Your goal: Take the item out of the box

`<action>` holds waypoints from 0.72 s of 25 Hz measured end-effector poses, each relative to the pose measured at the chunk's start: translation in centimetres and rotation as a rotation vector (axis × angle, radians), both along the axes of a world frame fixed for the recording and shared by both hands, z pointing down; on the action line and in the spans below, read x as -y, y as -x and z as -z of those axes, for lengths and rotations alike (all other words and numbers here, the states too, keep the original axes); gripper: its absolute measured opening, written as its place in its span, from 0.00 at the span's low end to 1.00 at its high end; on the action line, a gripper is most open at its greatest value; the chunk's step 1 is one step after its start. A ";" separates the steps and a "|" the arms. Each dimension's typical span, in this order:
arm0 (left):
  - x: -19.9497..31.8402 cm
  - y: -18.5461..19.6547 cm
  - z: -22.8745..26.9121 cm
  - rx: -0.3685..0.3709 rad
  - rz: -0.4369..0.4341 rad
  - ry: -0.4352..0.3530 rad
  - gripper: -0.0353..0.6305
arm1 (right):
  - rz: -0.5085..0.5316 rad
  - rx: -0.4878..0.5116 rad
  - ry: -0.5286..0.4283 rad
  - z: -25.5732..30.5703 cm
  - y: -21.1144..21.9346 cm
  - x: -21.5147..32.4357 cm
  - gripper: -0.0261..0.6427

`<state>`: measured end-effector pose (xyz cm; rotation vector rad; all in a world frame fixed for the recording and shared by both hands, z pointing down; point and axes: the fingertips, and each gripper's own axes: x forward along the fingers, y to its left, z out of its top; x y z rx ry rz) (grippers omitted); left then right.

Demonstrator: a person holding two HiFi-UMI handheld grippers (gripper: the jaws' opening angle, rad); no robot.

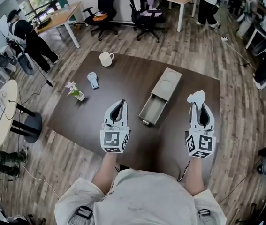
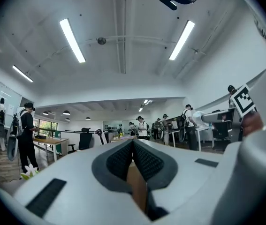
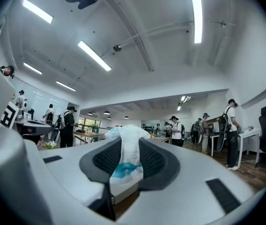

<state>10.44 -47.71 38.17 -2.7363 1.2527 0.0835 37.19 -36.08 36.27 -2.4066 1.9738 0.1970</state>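
Packet [image 3: 125, 146]: white, crinkly, with blue print, out of the box [image 1: 161, 93]. It's pinched in the right gripper [image 1: 199, 110], above the table [image 1: 123, 81] at 3 o'clock of the box. Looks light, soft and squashy, so grip mid-body and squeeze gently; the loose top will flop. Box drawer is open and looks empty. Left gripper [image 1: 118, 109] is closed on nothing, at 9 o'clock of the drawer.
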 end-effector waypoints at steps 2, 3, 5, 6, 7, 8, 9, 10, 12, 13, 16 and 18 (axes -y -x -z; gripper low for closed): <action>-0.1 -0.1 0.2 0.001 -0.003 -0.013 0.06 | -0.008 -0.001 -0.009 0.2 -0.1 -0.2 0.21; -0.1 -0.1 0.2 0.003 -0.005 -0.018 0.06 | -0.009 0.000 -0.010 0.2 -0.1 -0.2 0.21; -0.3 -0.1 0.1 0.005 -0.006 -0.021 0.06 | -0.007 0.000 -0.010 0.1 0.1 -0.2 0.21; -0.3 -0.2 0.1 0.005 -0.006 -0.021 0.06 | -0.005 0.000 -0.010 0.1 0.2 -0.2 0.21; -0.4 -0.2 0.1 0.005 -0.006 -0.021 0.06 | -0.002 0.001 -0.009 0.0 0.3 -0.2 0.21; -0.5 -0.2 0.1 0.005 -0.006 -0.021 0.06 | 0.003 0.003 -0.008 0.0 0.4 -0.2 0.21; -0.5 -0.1 0.1 0.005 -0.006 -0.021 0.06 | 0.008 0.005 -0.006 0.0 0.5 -0.2 0.21; -0.5 -0.2 0.2 0.004 -0.005 -0.021 0.06 | 0.014 0.006 -0.005 0.0 0.6 -0.2 0.21; -0.6 -0.2 0.3 0.003 -0.005 -0.023 0.06 | 0.022 0.008 -0.005 0.0 0.7 -0.1 0.21; -0.6 -0.2 0.2 0.003 -0.005 -0.023 0.06 | 0.024 0.010 -0.005 0.0 0.7 0.0 0.21; -0.8 -0.1 0.1 0.005 -0.004 -0.019 0.06 | 0.030 0.016 -0.002 -0.2 0.8 0.0 0.21; -0.9 0.0 0.0 0.009 -0.003 -0.018 0.06 | 0.037 0.018 0.000 -0.3 0.9 0.0 0.21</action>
